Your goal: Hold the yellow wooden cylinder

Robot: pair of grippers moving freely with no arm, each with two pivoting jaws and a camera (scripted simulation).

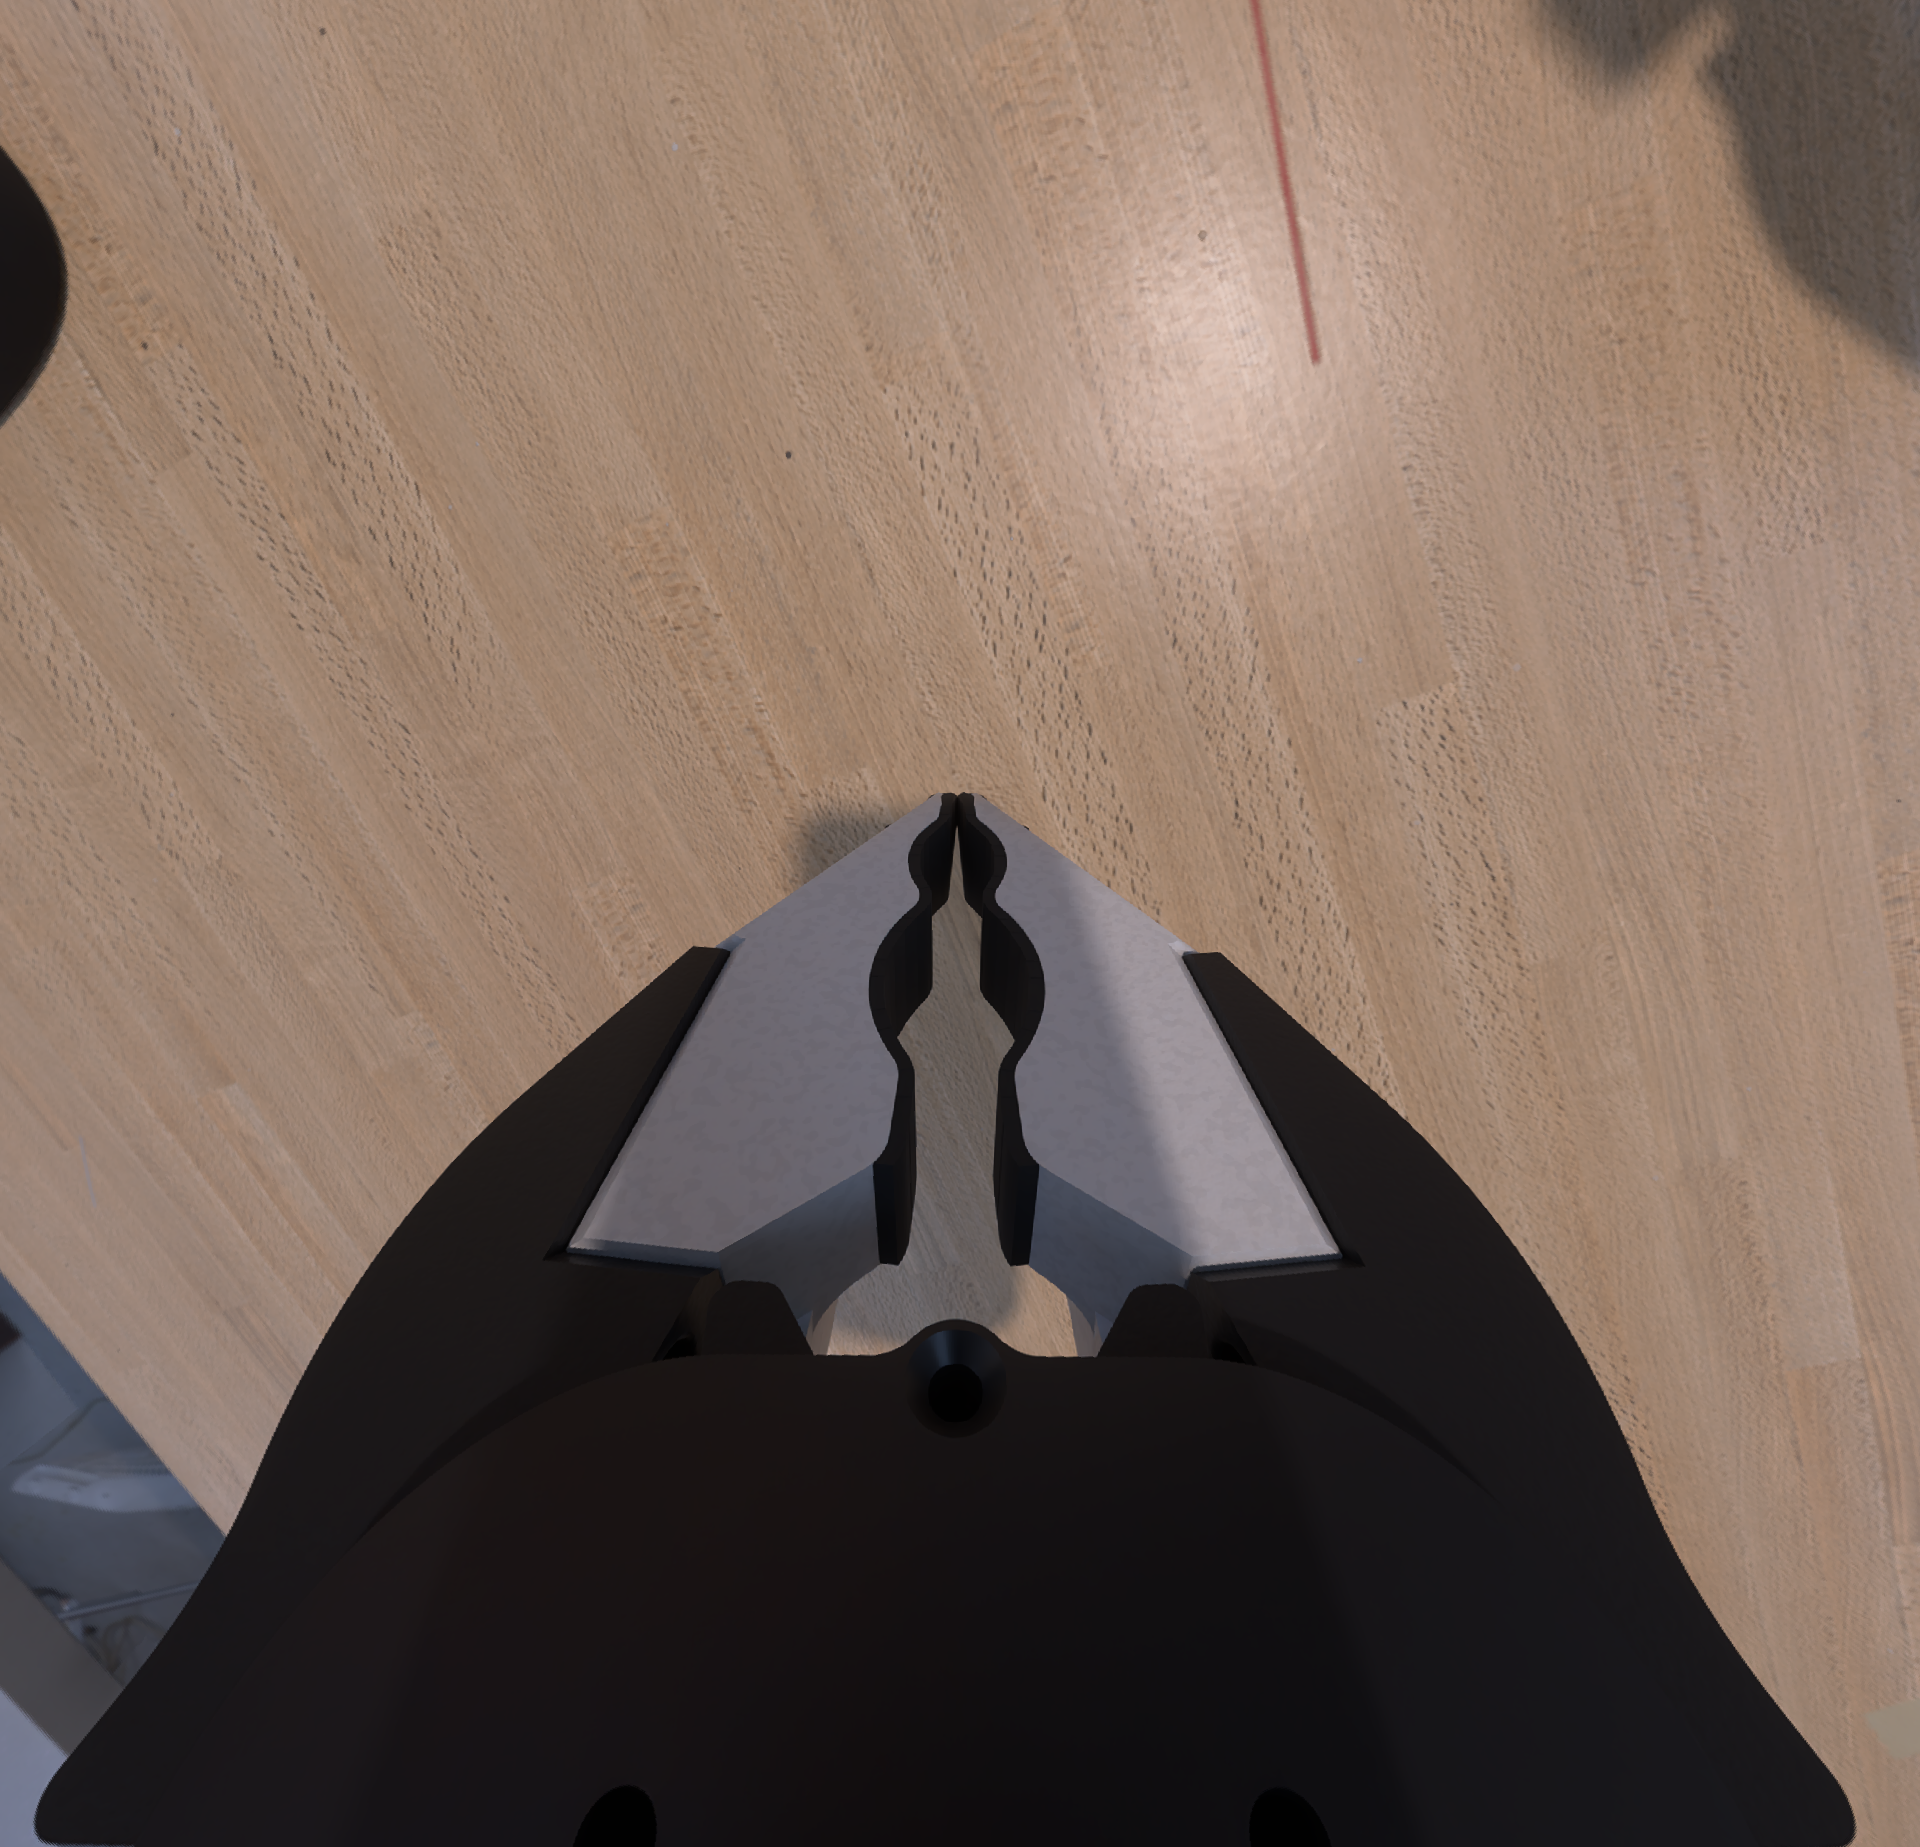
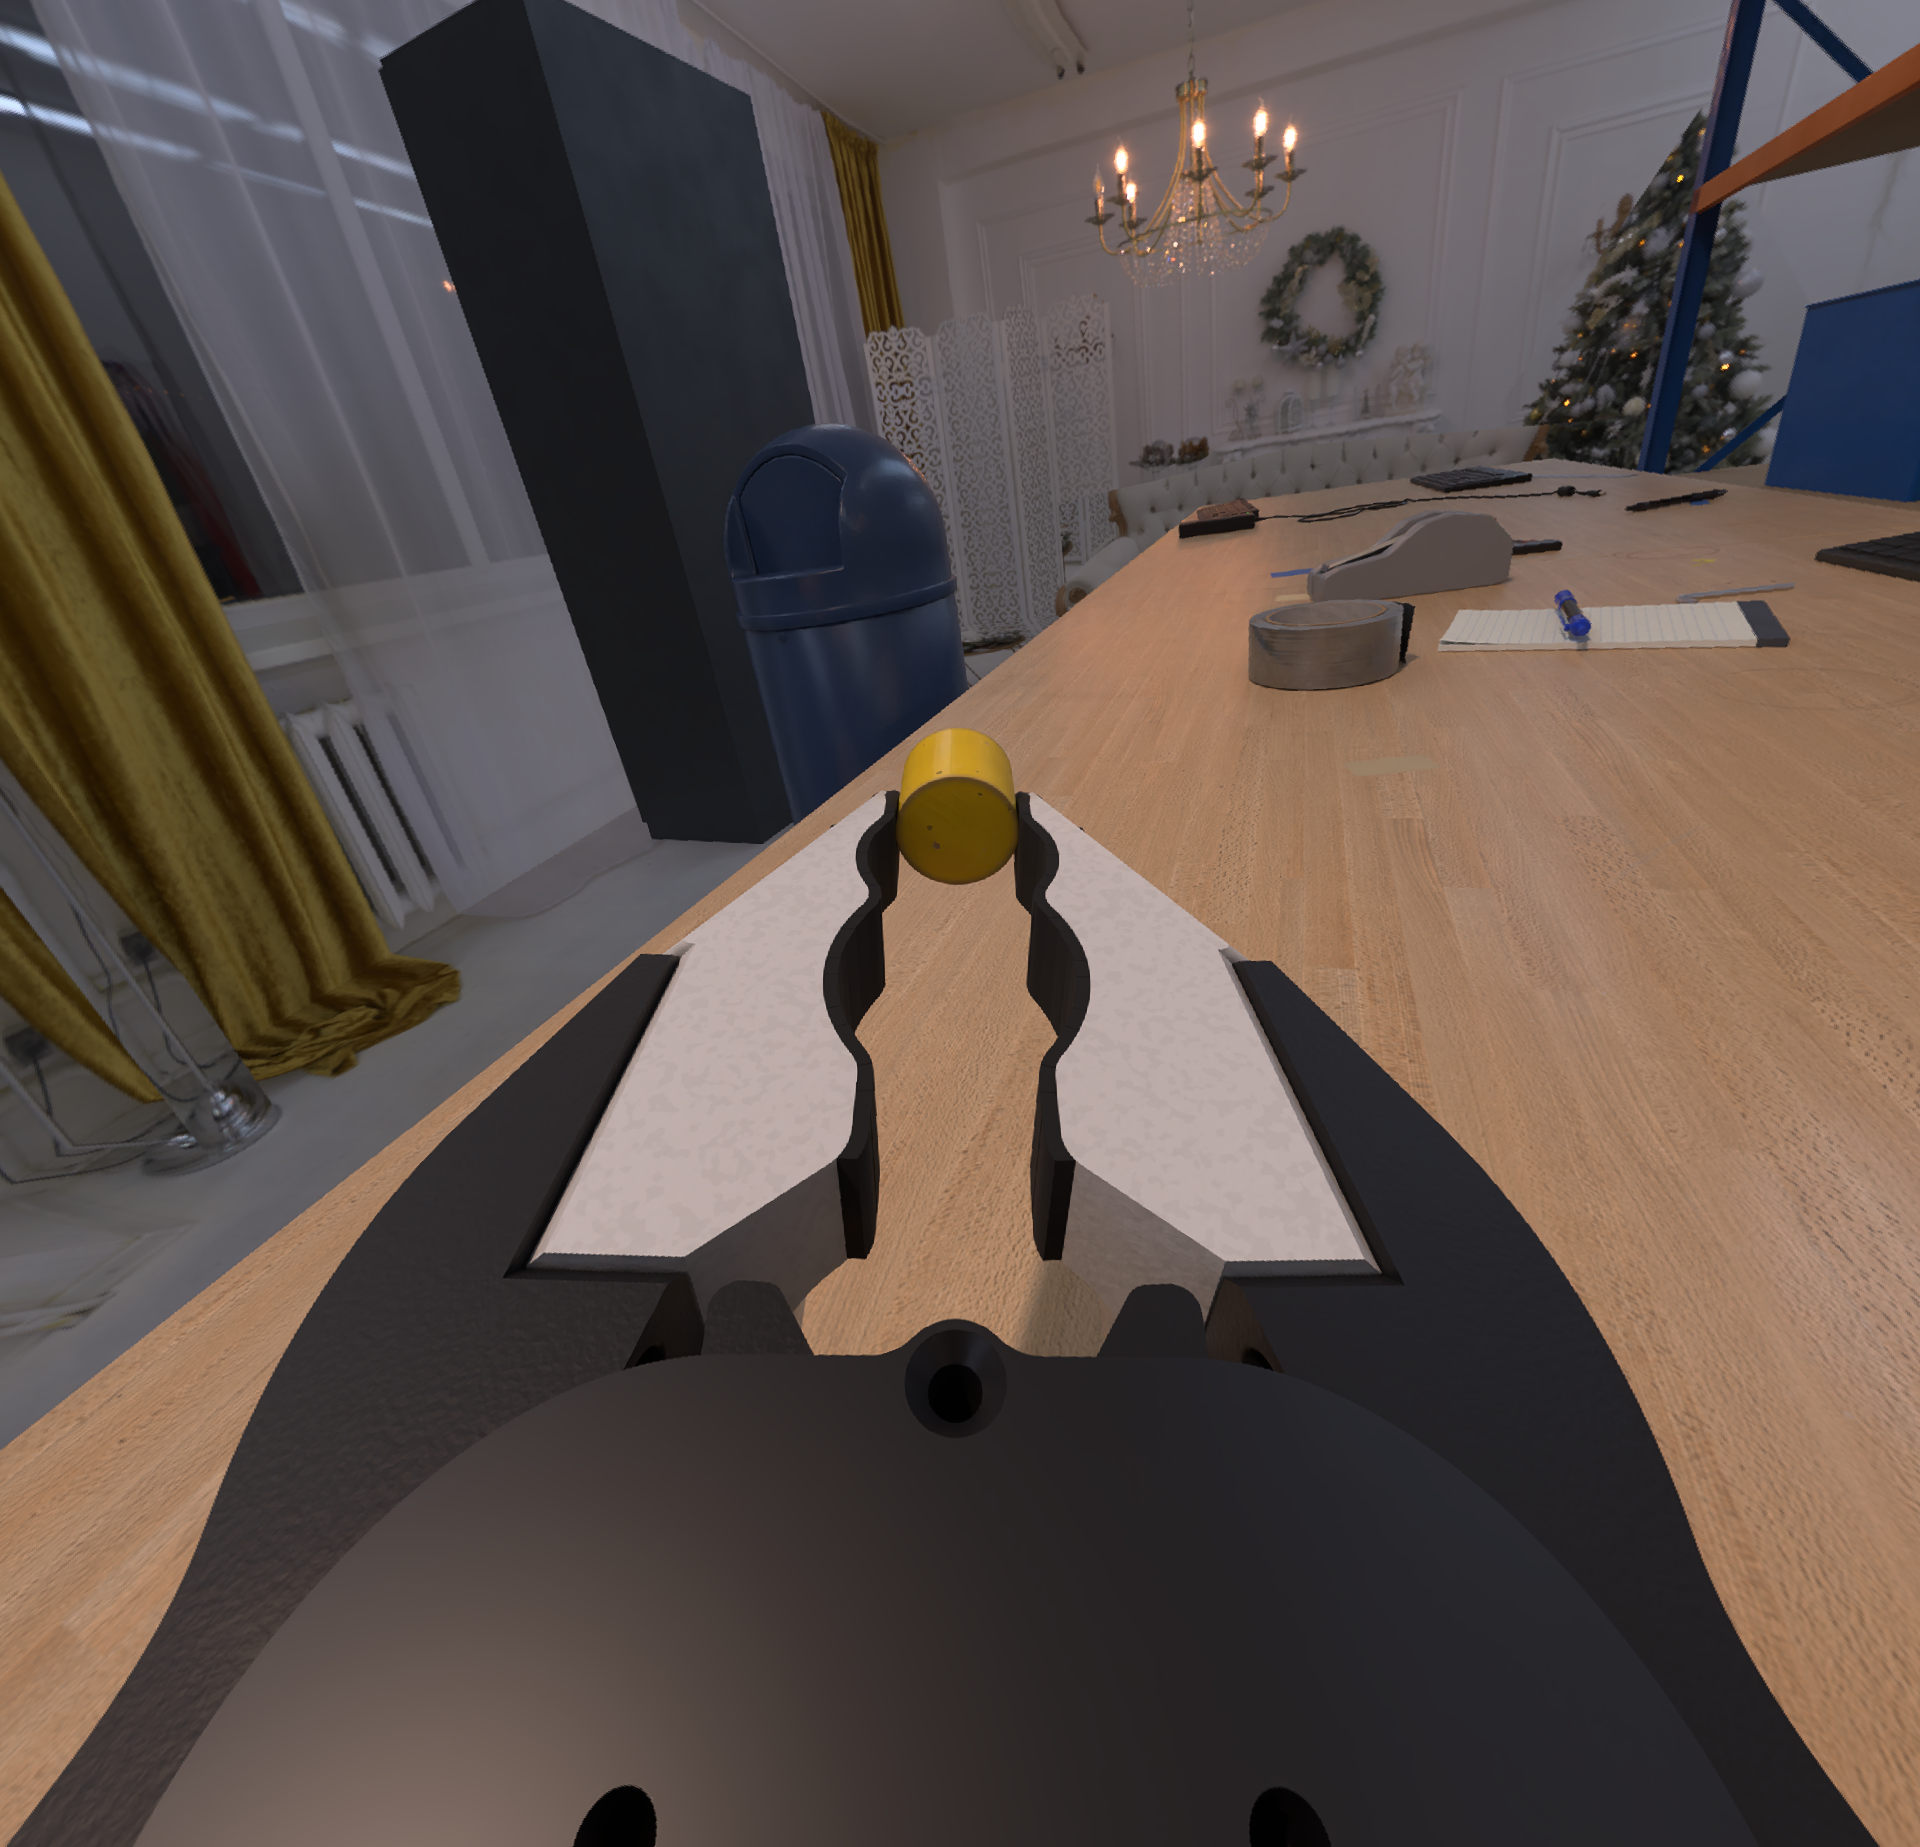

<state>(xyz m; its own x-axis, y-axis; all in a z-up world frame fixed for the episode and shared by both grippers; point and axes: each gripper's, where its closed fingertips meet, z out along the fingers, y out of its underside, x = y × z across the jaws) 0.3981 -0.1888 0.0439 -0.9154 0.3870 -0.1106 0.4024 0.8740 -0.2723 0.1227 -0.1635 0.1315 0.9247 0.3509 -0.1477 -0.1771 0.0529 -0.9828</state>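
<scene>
The yellow wooden cylinder (image 2: 957, 823) lies on its side between the tips of my right gripper (image 2: 956, 815), with one flat end facing the camera. The right gripper is shut on it and holds it above the wooden table (image 2: 1455, 966), near the table's left edge. My left gripper (image 1: 956, 805) is shut and empty, its tips touching, pointing down at the wooden tabletop (image 1: 727, 447) just above the surface. The cylinder does not show in the left wrist view.
On the table far ahead right lie a roll of grey tape (image 2: 1327, 642), a notepad with a blue pen (image 2: 1610, 626), a grey dispenser (image 2: 1418, 554) and dark keyboards. A blue bin (image 2: 847, 592) and dark cabinet (image 2: 623, 395) stand beyond the table's left edge. A thin red line (image 1: 1283, 156) marks the tabletop.
</scene>
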